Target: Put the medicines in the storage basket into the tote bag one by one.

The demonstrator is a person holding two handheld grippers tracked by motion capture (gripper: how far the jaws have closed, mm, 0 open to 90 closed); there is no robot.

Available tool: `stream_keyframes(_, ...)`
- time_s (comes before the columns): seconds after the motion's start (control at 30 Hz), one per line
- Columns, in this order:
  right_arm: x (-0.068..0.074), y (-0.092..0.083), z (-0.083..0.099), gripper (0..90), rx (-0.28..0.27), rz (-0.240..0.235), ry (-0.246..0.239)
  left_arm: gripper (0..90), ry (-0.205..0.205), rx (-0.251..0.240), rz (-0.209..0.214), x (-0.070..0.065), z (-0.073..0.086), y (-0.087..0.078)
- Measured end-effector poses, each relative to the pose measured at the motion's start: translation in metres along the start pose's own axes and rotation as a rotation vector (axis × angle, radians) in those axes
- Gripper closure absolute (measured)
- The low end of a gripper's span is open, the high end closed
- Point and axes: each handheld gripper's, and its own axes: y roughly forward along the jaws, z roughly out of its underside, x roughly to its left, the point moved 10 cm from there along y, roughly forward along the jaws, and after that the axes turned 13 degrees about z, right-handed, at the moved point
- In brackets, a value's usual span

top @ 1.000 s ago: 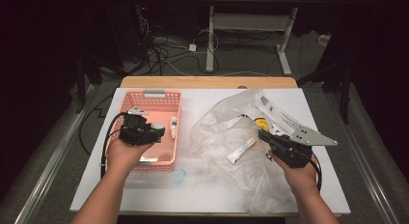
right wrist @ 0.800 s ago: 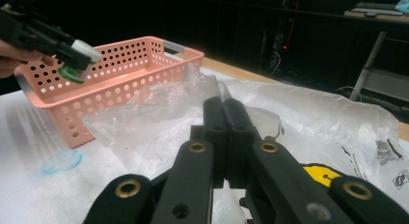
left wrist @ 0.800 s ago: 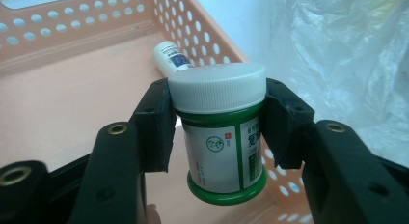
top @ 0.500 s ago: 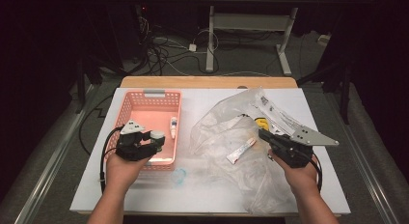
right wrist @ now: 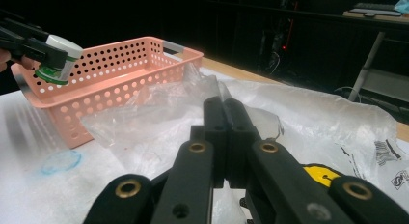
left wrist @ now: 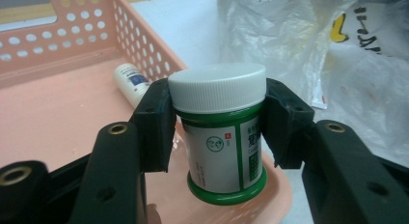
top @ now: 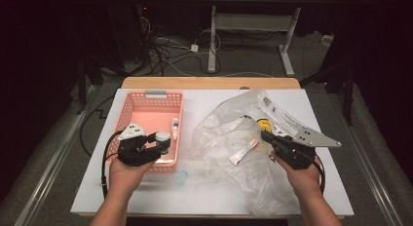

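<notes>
My left gripper (top: 161, 142) is shut on a green jar with a white screw cap (left wrist: 219, 132), its pads pressing just under the cap. The jar (top: 163, 138) hangs upright over the near right corner of the pink perforated basket (top: 146, 95). Inside the basket lies a small white tube (left wrist: 130, 77) along the right wall. My right gripper (right wrist: 225, 122) has its jaws together, low over a crumpled clear plastic bag (top: 229, 133). Whether a fold of the bag is pinched I cannot tell. The jar (right wrist: 58, 60) also shows far left in the right gripper view.
A white-and-red sachet (top: 242, 153) and a yellow item (top: 264, 123) lie in the bag. A small blue translucent disc (top: 181, 177) sits on the white mat (top: 195, 201) in front of the basket. Floor cables and table legs are beyond the wooden far edge.
The left gripper has carried the jar back from the basket's middle toward its near edge. The right gripper has stayed put.
</notes>
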Motion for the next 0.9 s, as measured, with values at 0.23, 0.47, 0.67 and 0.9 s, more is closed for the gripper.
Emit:
stream_keyframes(0.23, -0.001, -0.001, 0.0, 90.0, 0.0, 0.002, 0.008, 48.7, 0.026, -0.019, 0.043, -0.02, -0.008, 0.001)
stream_keyframes(0.47, 0.0, -0.002, -0.002, 90.0, -0.007, 0.001, 0.004, 48.7, 0.048, -0.004, 0.102, -0.037, -0.007, 0.012)
stream_keyframes(0.67, 0.0, -0.002, -0.003, 90.0, -0.011, -0.001, 0.004, 48.7, 0.05, 0.0, 0.136, -0.046, -0.005, 0.019)
stream_keyframes(0.9, 0.0, -0.002, -0.003, 90.0, -0.01, -0.001, 0.004, 48.7, 0.061, 0.024, 0.158, -0.055, 0.0, 0.03)
